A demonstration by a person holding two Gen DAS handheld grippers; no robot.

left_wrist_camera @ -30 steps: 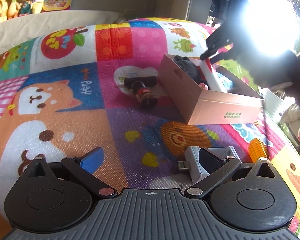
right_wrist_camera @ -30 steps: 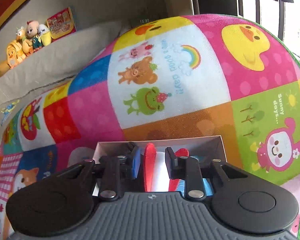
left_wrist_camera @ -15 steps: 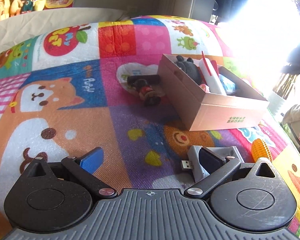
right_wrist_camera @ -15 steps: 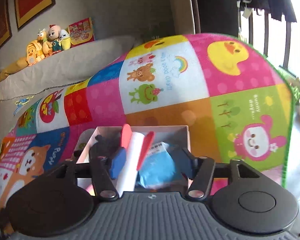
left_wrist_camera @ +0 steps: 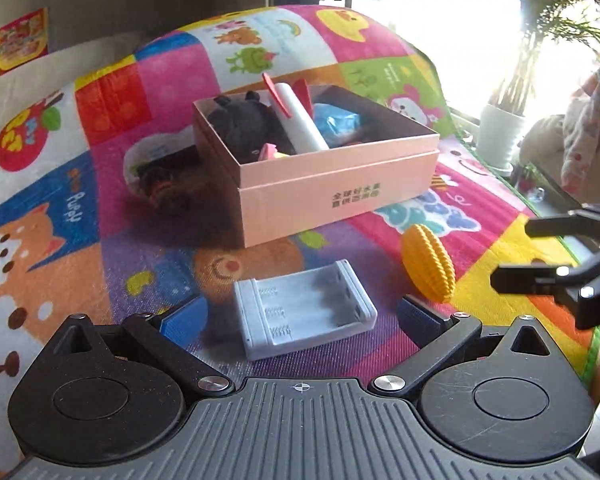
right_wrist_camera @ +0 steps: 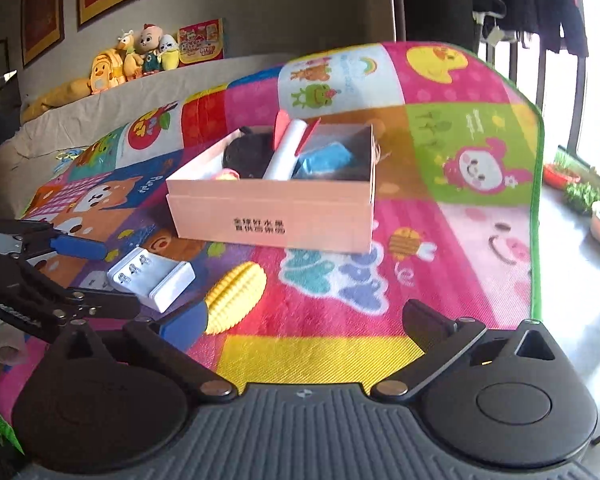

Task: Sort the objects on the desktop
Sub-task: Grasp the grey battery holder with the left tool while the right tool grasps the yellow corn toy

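Observation:
A pink cardboard box (left_wrist_camera: 320, 196) (right_wrist_camera: 272, 216) stands on the play mat. It holds a black plush (left_wrist_camera: 240, 124), a white tube with red fins (left_wrist_camera: 296, 120) (right_wrist_camera: 286, 152) and a blue bag (left_wrist_camera: 336, 122). My left gripper (left_wrist_camera: 300, 316) (right_wrist_camera: 112, 276) is open, and a grey battery case (left_wrist_camera: 304, 312) (right_wrist_camera: 152, 276) lies on the mat between its fingers, untouched. A yellow toy corn (left_wrist_camera: 428, 264) (right_wrist_camera: 236, 296) lies right of the case. My right gripper (right_wrist_camera: 306, 318) (left_wrist_camera: 514, 252) hovers low over the mat, its jaws opening with nothing between them; the corn is just beyond its left fingertip.
Behind the box's left side a small dark toy (left_wrist_camera: 160, 188) lies on a white heart-shaped pad (left_wrist_camera: 148, 152). Plush toys (right_wrist_camera: 140, 56) line a ledge at the back. The mat's edge (right_wrist_camera: 534, 220) drops to the floor on the right, where potted plants (left_wrist_camera: 500, 132) stand.
My right gripper let go of the white tube in the box, drew back and sank toward the mat, jaws spreading. My left gripper shifted so the battery case now lies between its fingers.

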